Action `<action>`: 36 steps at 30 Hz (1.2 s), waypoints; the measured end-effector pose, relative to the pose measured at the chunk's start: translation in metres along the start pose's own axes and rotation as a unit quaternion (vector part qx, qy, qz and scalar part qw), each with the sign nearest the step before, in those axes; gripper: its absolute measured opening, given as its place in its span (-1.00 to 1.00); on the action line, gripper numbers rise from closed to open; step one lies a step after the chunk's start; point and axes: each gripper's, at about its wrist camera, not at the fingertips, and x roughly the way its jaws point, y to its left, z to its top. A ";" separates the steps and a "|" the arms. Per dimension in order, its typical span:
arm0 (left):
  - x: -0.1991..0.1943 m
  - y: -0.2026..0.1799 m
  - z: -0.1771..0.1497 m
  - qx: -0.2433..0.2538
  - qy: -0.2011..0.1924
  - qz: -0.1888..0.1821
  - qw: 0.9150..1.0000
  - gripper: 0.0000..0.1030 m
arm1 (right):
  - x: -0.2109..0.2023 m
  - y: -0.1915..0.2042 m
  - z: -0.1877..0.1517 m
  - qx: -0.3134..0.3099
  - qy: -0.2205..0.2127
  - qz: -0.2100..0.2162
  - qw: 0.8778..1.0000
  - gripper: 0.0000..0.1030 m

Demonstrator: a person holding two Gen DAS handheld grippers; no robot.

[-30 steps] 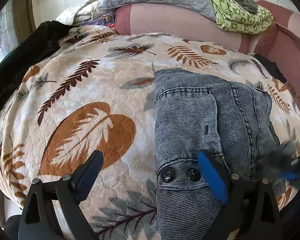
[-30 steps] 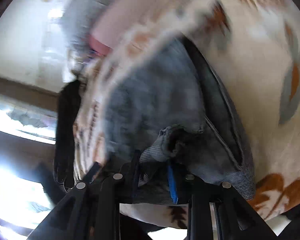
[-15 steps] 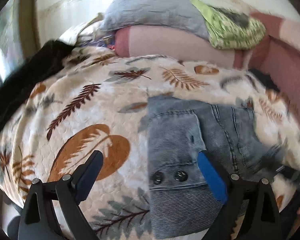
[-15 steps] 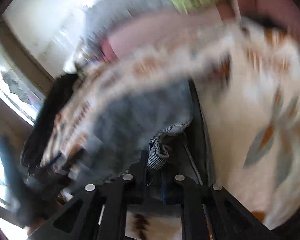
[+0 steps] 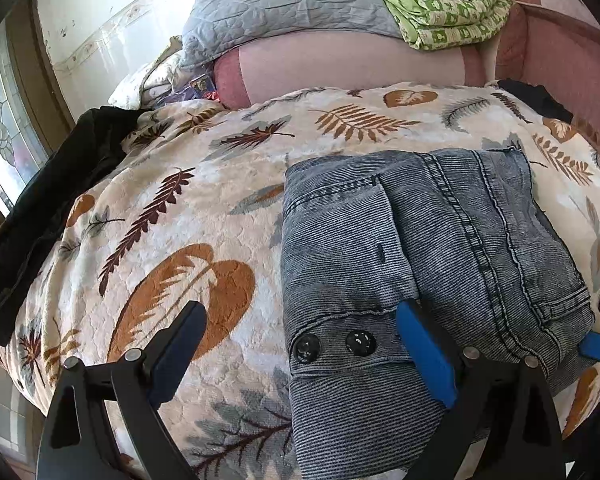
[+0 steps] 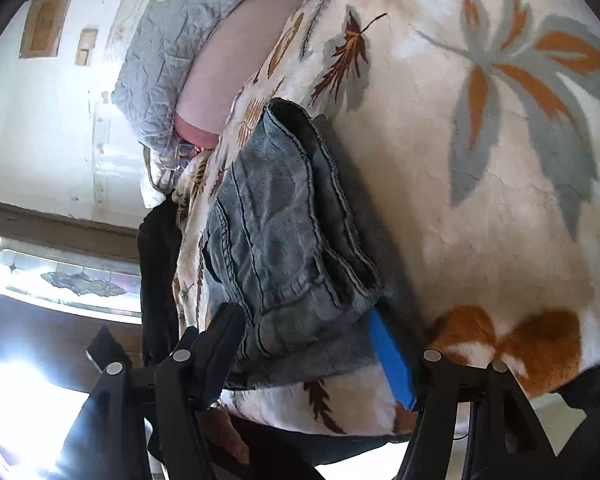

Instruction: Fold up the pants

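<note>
in left view only, pants [image 5: 412, 264] buttons [image 5: 334, 345]

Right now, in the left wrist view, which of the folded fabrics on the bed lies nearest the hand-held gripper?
The grey denim pants, folded flat on the leaf-print blanket. The grey quilt and green patterned blanket sit far back, on the pink bolster.

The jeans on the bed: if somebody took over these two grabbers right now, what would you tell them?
Left gripper: open, empty, straddling the near left edge of the jeans by the two black buttons.
Right gripper: open, its fingers either side of the jeans' near corner.
The jeans lie in a compact folded bundle on the leaf-print blanket.
Left: probably only tidying the edges, or one more fold.
</note>
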 end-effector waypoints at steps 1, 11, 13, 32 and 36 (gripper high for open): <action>0.001 0.000 0.000 -0.002 0.002 -0.002 1.000 0.86 | 0.005 0.000 0.001 0.004 0.006 -0.004 1.000 0.31; 0.000 0.007 -0.001 -0.010 -0.003 -0.019 1.000 0.86 | 0.027 0.017 0.013 -0.018 0.030 -0.041 0.999 -0.74; -0.004 0.012 0.003 -0.013 -0.005 -0.030 0.999 0.85 | 0.016 0.035 0.011 -0.039 0.013 -0.030 0.999 -0.75; 0.002 0.005 -0.006 0.030 -0.006 0.031 0.999 0.87 | -0.040 0.025 -0.009 -0.077 -0.063 -0.098 0.990 -0.14; 0.001 0.004 -0.007 0.019 -0.006 0.035 0.999 0.87 | -0.054 0.064 0.005 -0.136 -0.088 -0.052 0.985 0.10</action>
